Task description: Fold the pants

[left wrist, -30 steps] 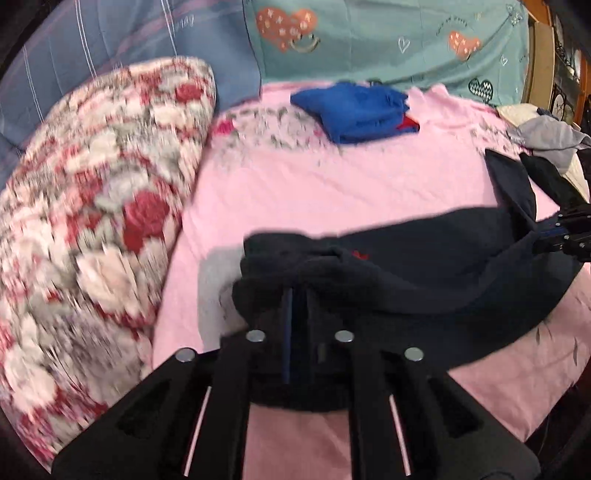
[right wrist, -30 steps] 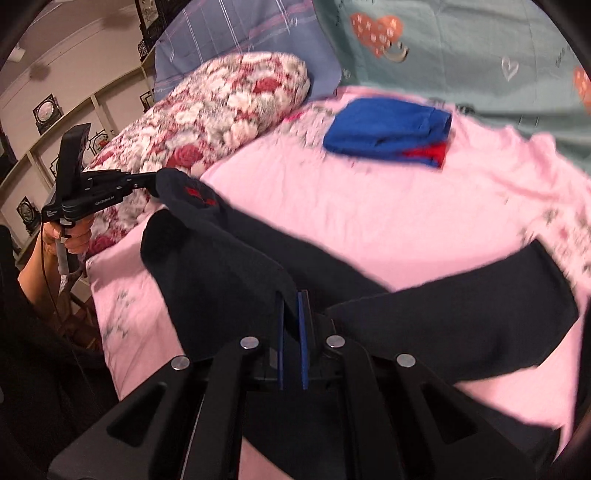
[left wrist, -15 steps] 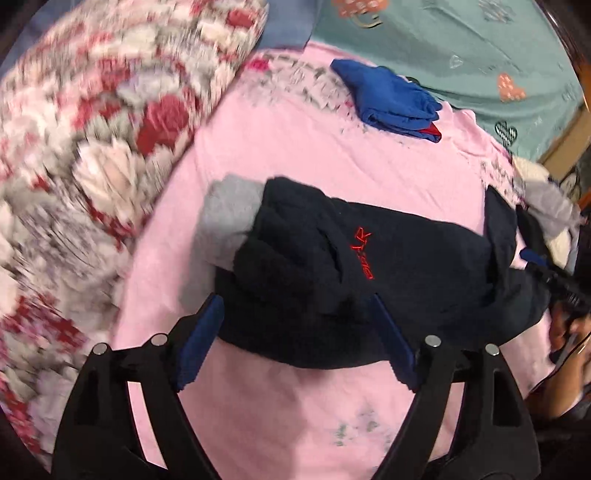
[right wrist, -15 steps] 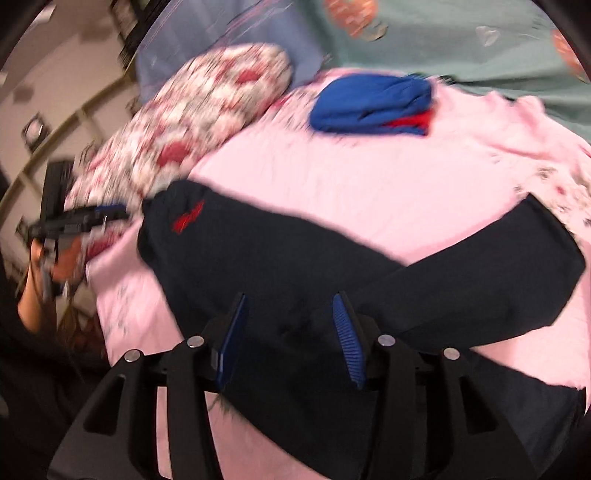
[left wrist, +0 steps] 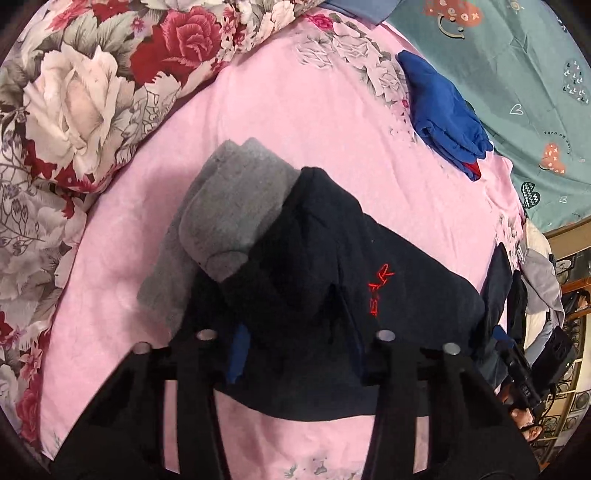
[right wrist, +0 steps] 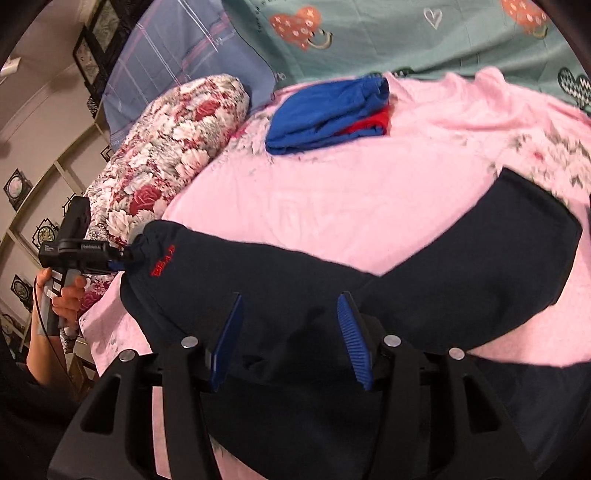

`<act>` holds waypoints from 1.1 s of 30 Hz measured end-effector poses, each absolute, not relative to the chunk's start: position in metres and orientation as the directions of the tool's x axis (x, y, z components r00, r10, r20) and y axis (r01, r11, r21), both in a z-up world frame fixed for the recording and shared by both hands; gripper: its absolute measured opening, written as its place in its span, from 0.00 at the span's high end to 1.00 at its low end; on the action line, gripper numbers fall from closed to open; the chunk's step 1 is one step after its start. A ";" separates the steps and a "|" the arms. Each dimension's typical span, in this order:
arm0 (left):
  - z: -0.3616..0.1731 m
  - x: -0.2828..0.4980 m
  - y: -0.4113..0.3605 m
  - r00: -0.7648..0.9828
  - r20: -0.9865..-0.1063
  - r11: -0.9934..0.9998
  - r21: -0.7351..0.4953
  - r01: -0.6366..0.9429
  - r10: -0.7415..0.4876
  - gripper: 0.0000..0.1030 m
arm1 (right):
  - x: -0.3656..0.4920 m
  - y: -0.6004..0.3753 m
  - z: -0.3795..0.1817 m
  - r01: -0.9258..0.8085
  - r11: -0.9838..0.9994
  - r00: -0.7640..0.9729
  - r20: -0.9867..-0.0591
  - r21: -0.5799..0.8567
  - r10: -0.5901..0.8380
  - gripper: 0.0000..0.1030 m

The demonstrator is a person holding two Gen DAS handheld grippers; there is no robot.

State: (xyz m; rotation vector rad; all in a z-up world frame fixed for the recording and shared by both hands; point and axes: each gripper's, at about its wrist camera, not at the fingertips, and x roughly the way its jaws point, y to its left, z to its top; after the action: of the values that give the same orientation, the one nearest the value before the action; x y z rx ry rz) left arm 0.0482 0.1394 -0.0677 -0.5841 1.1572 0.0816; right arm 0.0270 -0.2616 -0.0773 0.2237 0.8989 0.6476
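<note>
Dark navy pants (left wrist: 325, 280) with a red logo lie spread on the pink bedsheet (left wrist: 295, 122); a grey pocket lining (left wrist: 229, 206) sticks out at the waist. In the right wrist view the pants (right wrist: 332, 295) stretch across the bed, one leg reaching to the right. My left gripper (left wrist: 299, 354) is open, its blue pads on either side of the waist fabric. It also shows in the right wrist view (right wrist: 122, 264) at the waist corner. My right gripper (right wrist: 291, 339) is open just above the pants' middle.
A floral pillow (left wrist: 81, 99) lies along the left side of the bed. A folded blue and red garment (right wrist: 328, 114) sits at the far side. A teal heart-print sheet (right wrist: 406, 33) hangs behind. More clothes (left wrist: 539, 273) pile at the right edge.
Both grippers were shut on the pants a second ago and have opened. The pants now lie on the bed. My left gripper has moved closer over the waist.
</note>
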 end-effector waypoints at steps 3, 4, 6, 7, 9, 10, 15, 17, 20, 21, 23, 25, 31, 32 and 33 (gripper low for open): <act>-0.058 0.044 0.137 0.441 -0.876 0.867 -0.364 -0.341 -0.195 0.93 | 0.024 -0.250 -0.083 -0.455 0.783 0.418 -0.674 0.424 0.609 0.48; -0.053 0.041 0.135 0.446 -0.877 0.875 -0.348 -0.335 -0.178 0.93 | 0.022 -0.245 -0.084 -0.465 0.784 0.412 -0.684 0.411 0.602 0.48; -0.038 0.028 0.129 0.458 -0.876 0.896 -0.318 -0.309 -0.152 0.93 | 0.020 -0.235 -0.086 -0.480 0.786 0.397 -0.703 0.389 0.590 0.48; -0.032 0.021 0.128 0.464 -0.873 0.902 -0.311 -0.299 -0.147 0.93 | 0.020 -0.232 -0.086 -0.482 0.789 0.391 -0.713 0.380 0.582 0.48; -0.021 0.006 0.127 0.479 -0.866 0.913 -0.300 -0.276 -0.140 0.93 | 0.018 -0.230 -0.085 -0.485 0.796 0.389 -0.726 0.362 0.567 0.48; -0.018 -0.001 0.126 0.480 -0.867 0.918 -0.293 -0.267 -0.137 0.93 | 0.017 -0.230 -0.083 -0.485 0.799 0.388 -0.731 0.356 0.562 0.48; -0.070 0.009 0.126 0.370 -0.926 0.941 -0.192 -0.279 -0.079 0.82 | 0.025 -0.241 -0.081 -0.406 0.851 0.413 -0.764 0.333 0.496 0.48; -0.074 0.014 0.123 0.409 -0.911 0.949 -0.177 -0.263 -0.056 0.81 | 0.035 -0.256 -0.077 -0.325 0.895 0.471 -0.768 0.307 0.434 0.40; -0.062 0.017 0.119 0.408 -0.912 0.954 -0.167 -0.250 -0.053 0.73 | 0.054 -0.290 -0.067 -0.119 0.964 0.585 -0.768 0.236 0.260 0.21; -0.060 0.018 0.119 0.404 -0.913 0.955 -0.165 -0.245 -0.054 0.72 | 0.062 -0.299 -0.065 -0.045 0.981 0.606 -0.775 0.188 0.177 0.19; -0.048 0.014 0.119 0.421 -0.904 0.956 -0.179 -0.234 -0.066 0.64 | 0.082 -0.310 -0.063 0.017 0.991 0.604 -0.791 0.133 0.096 0.18; -0.037 0.006 0.122 0.465 -0.880 0.948 -0.221 -0.230 -0.093 0.50 | 0.104 -0.314 -0.065 0.042 0.994 0.585 -0.809 0.105 0.061 0.18; -0.012 -0.007 0.117 0.566 -0.820 0.953 -0.232 -0.195 -0.084 0.38 | 0.176 -0.310 -0.089 0.160 0.987 0.499 -0.862 -0.004 -0.084 0.19; -0.008 -0.007 0.117 0.574 -0.814 0.952 -0.240 -0.192 -0.089 0.38 | 0.186 -0.310 -0.095 0.180 0.984 0.478 -0.872 -0.016 -0.102 0.19; -0.005 -0.008 0.118 0.579 -0.809 0.949 -0.253 -0.188 -0.101 0.38 | 0.193 -0.312 -0.100 0.200 0.979 0.459 -0.881 -0.025 -0.117 0.21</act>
State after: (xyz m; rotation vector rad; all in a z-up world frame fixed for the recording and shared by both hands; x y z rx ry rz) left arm -0.0078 0.1177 -0.0052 -0.3295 0.9561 0.0517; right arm 0.1935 -0.3122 -0.1003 0.0858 1.0767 -0.1952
